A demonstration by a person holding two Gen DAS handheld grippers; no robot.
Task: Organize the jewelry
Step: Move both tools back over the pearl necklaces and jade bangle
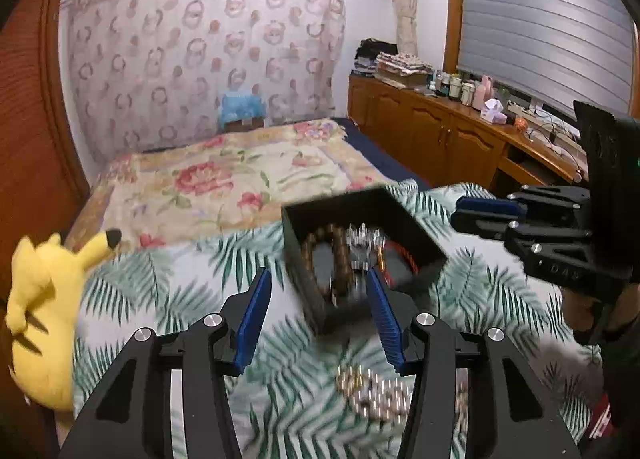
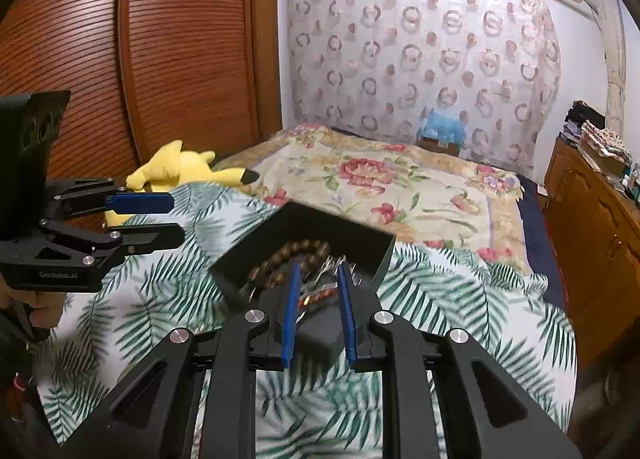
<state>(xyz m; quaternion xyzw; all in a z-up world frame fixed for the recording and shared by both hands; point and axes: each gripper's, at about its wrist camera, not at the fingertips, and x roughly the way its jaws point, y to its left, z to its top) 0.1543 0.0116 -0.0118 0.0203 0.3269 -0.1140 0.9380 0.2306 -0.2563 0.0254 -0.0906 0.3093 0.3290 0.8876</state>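
blue ribbed pads line the left tongs [image 1: 318, 279], which stand parted with nothing between them, their tips hanging over the near left wall of the black box [image 1: 304, 215]. my guess is they are spread to be ready for the next piece. the loose pile of jewelry [image 1: 374, 389] lies on the palm-leaf cloth [image 1: 132, 283] at about five o'clock from them, small gold and silver bits too blurred to name.

the right tongs [image 2: 318, 271] are set narrow. in the right wrist view their pads frame something orange and dark low between them, but i cannot tell whether they press on it or only hang above it. the tips reach just inside the near edge of the box, and the left tongs show at nine o'clock, well apart from them.

inside the box a bracelet [image 2: 298, 253] of round brown wooden beads curls on the floor, with a spiky silver piece [image 1: 362, 237] beside it at three o'clock in the left wrist view, and a red-orange cord [image 1: 406, 255] further right along the wall. the box seems placed near the pile so each piece needs only a short carry, and some pieces are plainly still outside.

a yellow plush toy [image 1: 40, 311] lies at nine o'clock on the bed's edge, and a floral blanket [image 1: 224, 175] covers the bed at twelve.
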